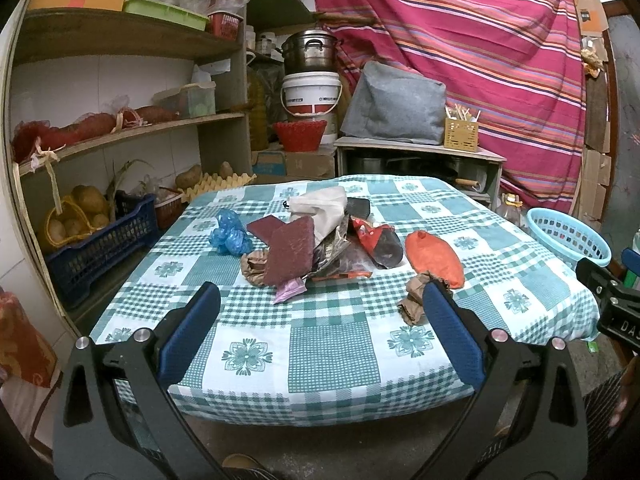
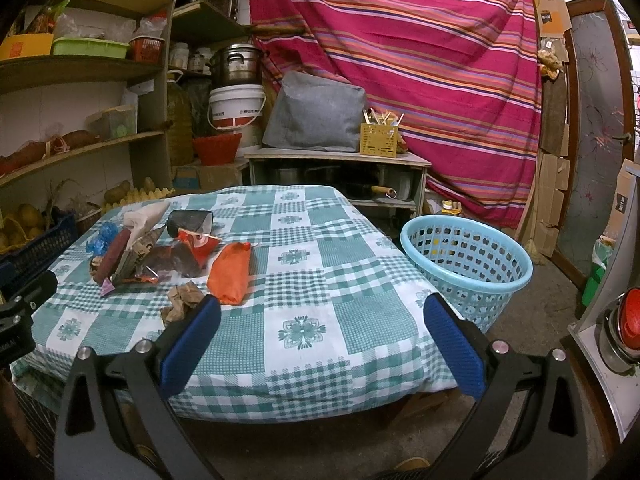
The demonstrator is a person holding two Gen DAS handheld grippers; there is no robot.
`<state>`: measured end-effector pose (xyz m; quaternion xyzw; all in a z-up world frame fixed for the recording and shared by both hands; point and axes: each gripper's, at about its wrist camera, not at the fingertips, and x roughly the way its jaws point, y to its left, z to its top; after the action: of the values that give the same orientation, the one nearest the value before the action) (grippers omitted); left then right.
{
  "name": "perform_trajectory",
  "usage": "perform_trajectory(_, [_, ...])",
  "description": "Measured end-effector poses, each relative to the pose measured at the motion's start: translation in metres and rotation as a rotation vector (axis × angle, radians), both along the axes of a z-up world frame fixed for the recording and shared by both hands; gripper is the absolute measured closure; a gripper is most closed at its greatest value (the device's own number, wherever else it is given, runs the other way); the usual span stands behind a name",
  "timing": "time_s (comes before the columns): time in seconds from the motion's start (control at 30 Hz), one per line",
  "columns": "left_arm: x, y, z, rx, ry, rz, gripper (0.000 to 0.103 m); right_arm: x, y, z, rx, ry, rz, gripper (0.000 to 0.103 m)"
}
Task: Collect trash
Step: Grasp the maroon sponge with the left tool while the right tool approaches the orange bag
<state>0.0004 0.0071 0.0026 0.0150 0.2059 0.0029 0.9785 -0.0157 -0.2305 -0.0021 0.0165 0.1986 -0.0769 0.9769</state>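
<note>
Left gripper (image 1: 322,300), right gripper (image 2: 322,312) agape — trash pile (image 1: 316,240) untouched, seemingly.

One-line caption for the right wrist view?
Open right gripper faces trash pile on checked table; blue basket alongside.

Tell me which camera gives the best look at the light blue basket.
The right wrist view. There the light blue basket shows nearly whole, standing on the floor beside the table, with its rim, perforated wall and part of the inside visible. The left wrist view catches only its upper part at the right edge, behind the table corner.
</note>
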Motion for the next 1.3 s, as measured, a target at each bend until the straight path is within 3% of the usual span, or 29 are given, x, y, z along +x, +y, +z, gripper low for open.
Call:
perform_trajectory(0.47, [0.003,0.005,-0.005,-0.002,0.007,0.0,0.005,0.001,-0.002,-0.006,0.001,0.013,-0.002,0.004])
perform_trajectory(0.83, [0.027,0.005,-0.017,-0.001,0.053,-0.009,0.005,0.018,-0.002,-0.011,-0.007,0.025,-0.001,0.004])
perform_trajectory(0.97, [0.042,0.009,-0.014,-0.01,0.057,-0.011,0.005,0.033,-0.004,-0.008,-0.028,0.023,0.0,0.004])
perform_trajectory(1.1, [0.065,0.013,-0.007,0.032,0.044,0.011,0.005,0.051,-0.001,-0.005,-0.077,0.004,0.017,0.004])
perform_trajectory(1.3, [0.116,0.028,-0.001,0.023,0.103,-0.009,0.005,0.089,-0.001,-0.006,-0.083,0.075,0.033,0.004])
